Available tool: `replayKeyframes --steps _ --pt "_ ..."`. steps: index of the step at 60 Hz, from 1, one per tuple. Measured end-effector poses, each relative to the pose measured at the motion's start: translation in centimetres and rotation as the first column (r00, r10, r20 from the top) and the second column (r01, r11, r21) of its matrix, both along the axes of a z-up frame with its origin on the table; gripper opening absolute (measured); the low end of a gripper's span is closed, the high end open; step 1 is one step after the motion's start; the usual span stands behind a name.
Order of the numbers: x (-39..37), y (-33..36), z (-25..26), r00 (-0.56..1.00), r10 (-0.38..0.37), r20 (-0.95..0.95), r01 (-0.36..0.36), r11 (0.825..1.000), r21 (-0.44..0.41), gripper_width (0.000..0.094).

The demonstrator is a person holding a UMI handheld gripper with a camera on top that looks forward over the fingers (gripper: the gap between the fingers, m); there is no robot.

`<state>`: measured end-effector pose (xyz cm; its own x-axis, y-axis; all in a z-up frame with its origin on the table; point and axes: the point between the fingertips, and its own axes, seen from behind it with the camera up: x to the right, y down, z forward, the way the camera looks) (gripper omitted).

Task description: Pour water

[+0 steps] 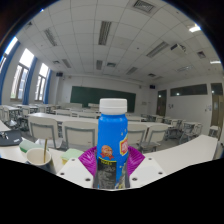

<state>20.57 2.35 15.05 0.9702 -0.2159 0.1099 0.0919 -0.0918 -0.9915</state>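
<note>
A blue bottle (113, 140) with a white cap and a colourful label stands upright between my gripper's fingers (112, 168). Both purple pads (88, 158) press against its sides, so the gripper is shut on it. The bottle's base is hidden below, between the fingers. A beige cup (38, 156) stands on the table (185, 155) to the left, just beyond the fingers, next to a pale green object (68, 153).
This is a classroom with rows of desks and chairs (50, 128) beyond the table. A green chalkboard (100, 97) is on the far wall. Windows (25, 75) are on the left.
</note>
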Motion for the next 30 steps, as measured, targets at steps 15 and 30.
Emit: replayKeyframes --steps 15,30 --pt "1.2 -0.4 -3.1 0.995 0.029 -0.095 -0.032 0.999 -0.028 0.0354" --pt "0.1 -0.3 -5.7 0.988 0.022 -0.152 -0.046 0.987 -0.157 0.0843"
